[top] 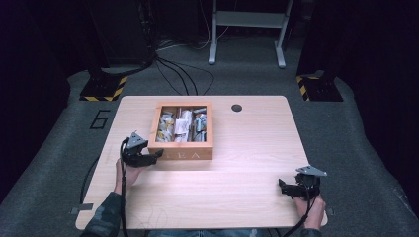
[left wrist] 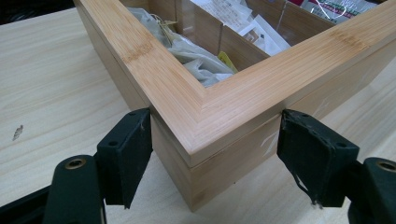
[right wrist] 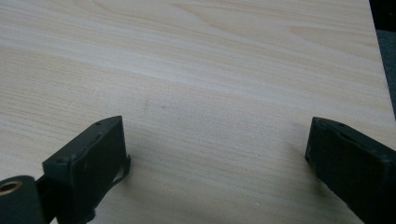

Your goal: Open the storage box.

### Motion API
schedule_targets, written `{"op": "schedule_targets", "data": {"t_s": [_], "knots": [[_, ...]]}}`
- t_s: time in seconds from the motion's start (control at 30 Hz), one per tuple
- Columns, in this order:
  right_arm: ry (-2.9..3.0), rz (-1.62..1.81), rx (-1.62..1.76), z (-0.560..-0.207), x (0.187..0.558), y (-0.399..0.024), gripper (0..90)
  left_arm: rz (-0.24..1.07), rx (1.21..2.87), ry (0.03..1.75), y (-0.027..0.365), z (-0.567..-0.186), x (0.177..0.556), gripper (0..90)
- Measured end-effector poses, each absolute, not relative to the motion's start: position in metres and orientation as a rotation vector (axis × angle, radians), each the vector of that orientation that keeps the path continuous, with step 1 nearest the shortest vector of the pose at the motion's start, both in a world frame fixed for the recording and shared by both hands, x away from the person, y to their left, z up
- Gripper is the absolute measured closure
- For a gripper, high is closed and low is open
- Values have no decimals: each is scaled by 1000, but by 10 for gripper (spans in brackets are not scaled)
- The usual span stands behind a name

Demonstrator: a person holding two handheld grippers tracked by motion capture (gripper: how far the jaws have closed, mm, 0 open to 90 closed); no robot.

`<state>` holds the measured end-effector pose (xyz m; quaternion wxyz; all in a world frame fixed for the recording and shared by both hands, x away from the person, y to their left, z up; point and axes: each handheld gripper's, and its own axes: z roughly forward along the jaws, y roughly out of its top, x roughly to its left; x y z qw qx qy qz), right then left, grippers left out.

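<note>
A wooden box (top: 181, 154) with "TEA" on its front wall stands at the middle left of the table, its lid off and its compartments full of tea bags (top: 184, 126). My left gripper (top: 157, 155) is at the box's near left corner. In the left gripper view that corner of the box (left wrist: 219, 116) sits between the jaws of my left gripper (left wrist: 215, 140), and both pads (left wrist: 128, 154) touch its two side walls. My right gripper (top: 282, 186) rests low at the table's near right, its jaws wide apart. Bare wood lies between the jaws of my right gripper (right wrist: 217, 154).
The light wooden table (top: 247, 148) has a round cable hole (top: 236, 107) behind the box to the right. A grey metal stand (top: 247, 29) and cables (top: 178, 74) lie on the floor beyond the table. Yellow-and-black striped bases (top: 104, 89) flank the far corners.
</note>
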<state>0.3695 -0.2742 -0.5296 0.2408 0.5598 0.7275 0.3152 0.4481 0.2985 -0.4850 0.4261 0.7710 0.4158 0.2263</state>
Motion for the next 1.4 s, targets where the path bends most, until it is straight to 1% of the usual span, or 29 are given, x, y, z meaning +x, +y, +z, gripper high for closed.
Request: {"op": "schedule_targets", "data": {"t_s": [0.7, 0.93, 1.07, 1.17, 1.4], "knots": [[1991, 862, 1530, -530, 370, -274, 47, 618, 1923, 1025, 298, -481, 446, 279], [1990, 862, 1531, -530, 370, -274, 48, 638, 1959, 1001, 297, -475, 447, 276], [1990, 862, 1530, -530, 370, -274, 48, 646, 1939, 1001, 297, -473, 446, 277], [1989, 863, 1530, -530, 370, -274, 48, 623, 1905, 1014, 299, -474, 446, 278], [1992, 864, 1524, -530, 369, -274, 52, 651, 1864, 1013, 298, -474, 444, 279]]}}
